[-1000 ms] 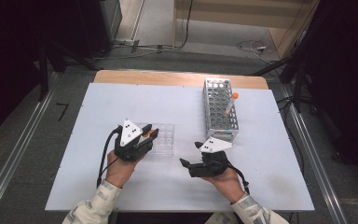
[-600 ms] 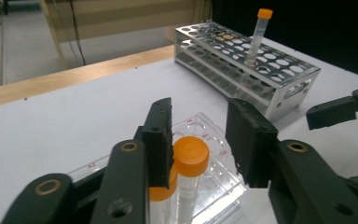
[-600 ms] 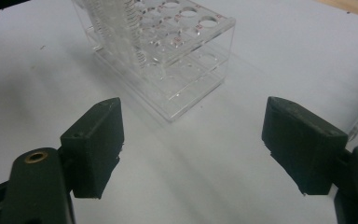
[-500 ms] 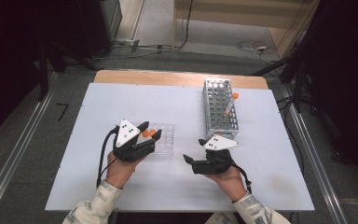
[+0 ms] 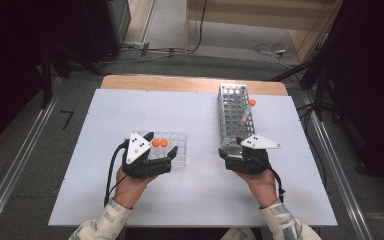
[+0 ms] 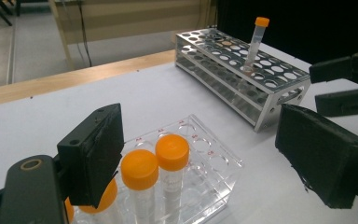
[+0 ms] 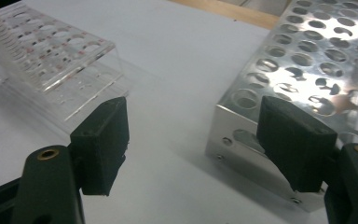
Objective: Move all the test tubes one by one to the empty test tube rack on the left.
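Observation:
My left gripper [image 5: 159,150] [image 6: 205,163] is open at the near left end of a clear plastic rack [image 5: 176,152] [image 6: 216,163]. Orange-capped tubes [image 5: 160,143] [image 6: 171,151] stand in that rack between its jaws, untouched; a third cap peeks from behind the left jaw. My right gripper [image 5: 231,150] [image 7: 198,144] is open at the near end of a metal tube rack [image 5: 235,115] [image 7: 307,70], holding nothing. One orange-capped tube [image 5: 250,103] [image 6: 257,39] stands tilted in the metal rack.
The white table top [image 5: 130,110] carries both racks, the clear one [image 7: 51,60] left of the metal one [image 6: 242,70]. A wooden strip [image 5: 180,83] runs along the far edge. Dark floor and metal rails surround the table.
My left gripper has drawn back from the clear rack, and two orange caps now show in it. My right gripper has shifted slightly right, toward the metal rack's near end.

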Demonstrator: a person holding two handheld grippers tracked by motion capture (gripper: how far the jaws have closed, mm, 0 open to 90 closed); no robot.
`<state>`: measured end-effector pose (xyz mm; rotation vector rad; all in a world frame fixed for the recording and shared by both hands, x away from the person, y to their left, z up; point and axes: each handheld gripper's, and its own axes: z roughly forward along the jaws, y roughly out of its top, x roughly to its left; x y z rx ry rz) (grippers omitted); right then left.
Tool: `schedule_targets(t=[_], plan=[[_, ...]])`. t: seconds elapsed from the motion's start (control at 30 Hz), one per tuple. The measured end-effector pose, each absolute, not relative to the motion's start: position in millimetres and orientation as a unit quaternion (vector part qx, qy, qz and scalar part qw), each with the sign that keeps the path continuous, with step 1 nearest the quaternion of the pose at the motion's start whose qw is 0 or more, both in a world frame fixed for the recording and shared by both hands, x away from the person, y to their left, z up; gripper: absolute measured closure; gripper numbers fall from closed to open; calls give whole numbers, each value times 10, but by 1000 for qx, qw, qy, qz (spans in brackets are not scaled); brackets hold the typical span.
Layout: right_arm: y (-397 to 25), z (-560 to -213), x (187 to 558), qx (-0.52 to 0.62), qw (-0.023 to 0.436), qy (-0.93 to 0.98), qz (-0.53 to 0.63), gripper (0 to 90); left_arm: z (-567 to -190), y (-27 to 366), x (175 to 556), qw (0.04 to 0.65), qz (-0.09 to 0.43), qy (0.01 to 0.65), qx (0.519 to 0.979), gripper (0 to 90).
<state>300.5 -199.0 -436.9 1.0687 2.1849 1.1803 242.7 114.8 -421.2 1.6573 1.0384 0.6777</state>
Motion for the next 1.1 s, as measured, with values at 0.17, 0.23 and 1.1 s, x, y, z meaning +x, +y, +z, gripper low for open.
schedule_targets(t=[0.17,0.23,1.1], plan=[[-2136,-4325,3096,405,231,773,430,242,-4235,1195,2412,508,284,438,685,163],[-2197,-4309,3141,415,234,765,433,243,-4244,1207,2425,508,279,440,686,160],[-2471,-4306,3982,498,286,710,408,345,-4248,1205,2426,511,276,444,682,140]])
